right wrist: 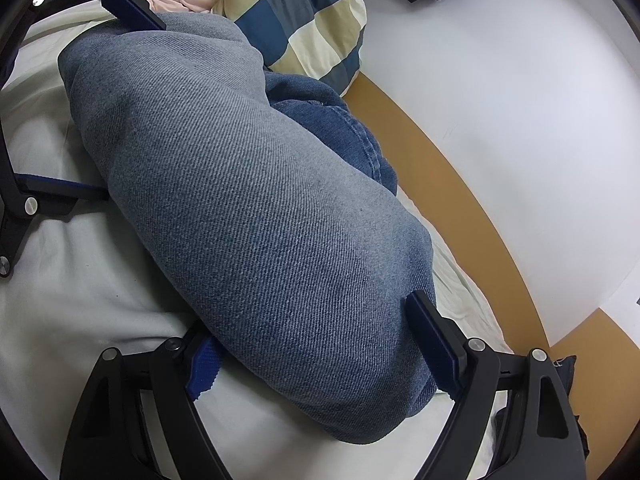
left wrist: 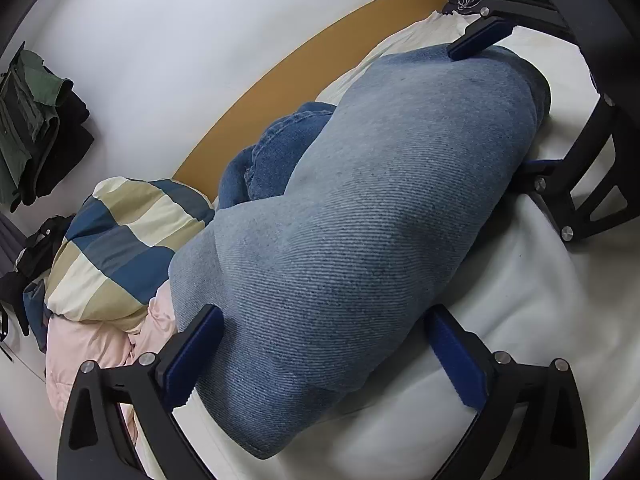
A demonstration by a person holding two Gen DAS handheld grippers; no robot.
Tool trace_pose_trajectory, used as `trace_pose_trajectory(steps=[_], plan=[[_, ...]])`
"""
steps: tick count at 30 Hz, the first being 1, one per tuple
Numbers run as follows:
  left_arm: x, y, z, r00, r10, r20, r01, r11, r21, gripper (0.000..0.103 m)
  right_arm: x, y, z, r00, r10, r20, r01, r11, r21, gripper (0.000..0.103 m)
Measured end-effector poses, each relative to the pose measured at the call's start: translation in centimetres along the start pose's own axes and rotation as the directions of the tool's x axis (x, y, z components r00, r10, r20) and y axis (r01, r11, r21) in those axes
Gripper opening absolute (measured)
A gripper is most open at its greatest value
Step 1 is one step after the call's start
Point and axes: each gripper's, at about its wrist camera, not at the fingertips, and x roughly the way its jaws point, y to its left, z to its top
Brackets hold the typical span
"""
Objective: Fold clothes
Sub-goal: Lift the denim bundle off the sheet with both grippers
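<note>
A rolled, folded bundle of blue denim jeans [left wrist: 352,216] [right wrist: 256,216] lies on a white bed sheet [left wrist: 520,320]. A darker denim part [left wrist: 276,156] sticks out on the far side. My left gripper [left wrist: 326,344] is open wide and straddles one end of the bundle, its pads [left wrist: 200,340] touching the cloth. At the other end my right gripper [right wrist: 320,356] is also open wide around the bundle, with one finger [right wrist: 436,344] against the denim. Each gripper also shows in the other view: the right gripper [left wrist: 506,104] and the left gripper [right wrist: 96,96].
A blue and cream checked pillow [left wrist: 120,240] [right wrist: 304,20] and a pink cloth [left wrist: 92,352] lie past the left end. Beyond the bed are a tan strip [left wrist: 304,80], a white wall [right wrist: 500,100] and dark green clothes [left wrist: 32,128].
</note>
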Motion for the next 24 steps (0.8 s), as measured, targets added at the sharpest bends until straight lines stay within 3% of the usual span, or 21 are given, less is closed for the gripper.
trace_pose_trajectory(steps=[4, 7, 10, 14, 18, 24], plan=[[0.1, 0.2, 0.0, 1.000, -0.001, -0.005, 0.001, 1.000, -0.007, 0.103, -0.5, 0.6, 0.8, 1.000, 0.000, 0.000, 0.000, 1.000, 0.000, 0.085], [0.1, 0.2, 0.0, 1.000, -0.002, -0.006, 0.002, 1.000, -0.008, 0.103, 0.6, -2.6, -2.5, 1.000, 0.000, -0.001, 0.000, 1.000, 0.002, 0.085], [-0.1, 0.1, -0.1, 1.000, -0.002, -0.003, 0.002, 1.000, -0.007, 0.103, 0.2, -2.3, -2.5, 1.000, -0.001, 0.000, 0.001, 1.000, 0.002, 0.085], [-0.3, -0.2, -0.1, 0.999, -0.035, 0.008, 0.035, 0.999, 0.007, 0.094, 0.5, -2.4, -2.3, 1.000, -0.001, 0.000, 0.001, 1.000, 0.001, 0.085], [-0.9, -1.0, -0.1, 0.999, -0.022, 0.034, 0.020, 0.999, 0.043, 0.081, -0.5, -1.9, -2.4, 1.000, -0.002, 0.000, 0.002, 1.000, 0.001, 0.085], [-1.2, -1.2, -0.2, 0.999, -0.026, 0.041, 0.024, 0.998, 0.056, 0.075, -1.4, -1.5, -1.7, 1.000, -0.005, 0.001, 0.005, 1.000, 0.000, 0.085]])
